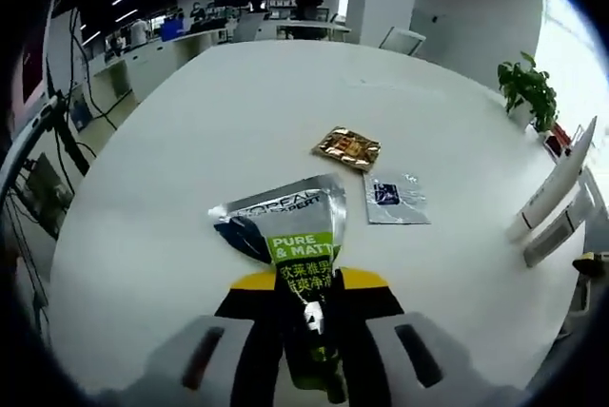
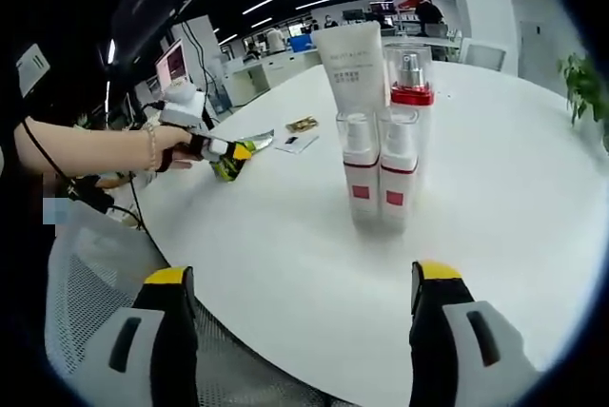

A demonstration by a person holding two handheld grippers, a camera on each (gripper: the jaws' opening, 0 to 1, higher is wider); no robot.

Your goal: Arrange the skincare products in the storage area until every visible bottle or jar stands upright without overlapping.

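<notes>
— What's the room like from where you stand?

— An open office with strip lights overhead; a big round white counter [image 1: 171, 169] takes up the middle, and a potted plant [image 1: 528, 91] sits at its far edge.

— And the left gripper [image 1: 309, 326]?

— Its jaws are clenched on a green and silver tube [image 1: 290, 236]; the crimped silver end fans out ahead of the jaws, lying low over the counter; in the right gripper view a hand [image 2: 176, 145] holds that gripper out over the counter's rim.

— Anything near the tube?

— A gold sachet [image 1: 348, 147] and a silver sachet [image 1: 394, 200] lie flat just beyond it, close to each other but apart.

— The right gripper [image 2: 300, 307]?

— Jaws spread wide, holding nothing; ahead of them a cluster stands upright; two small white pump bottles [image 2: 379, 167] side by side and touching; behind them a tall white tube [image 2: 350, 69] and a clear bottle with a red collar [image 2: 411, 79]; the green tube is well apart from that cluster.
</notes>
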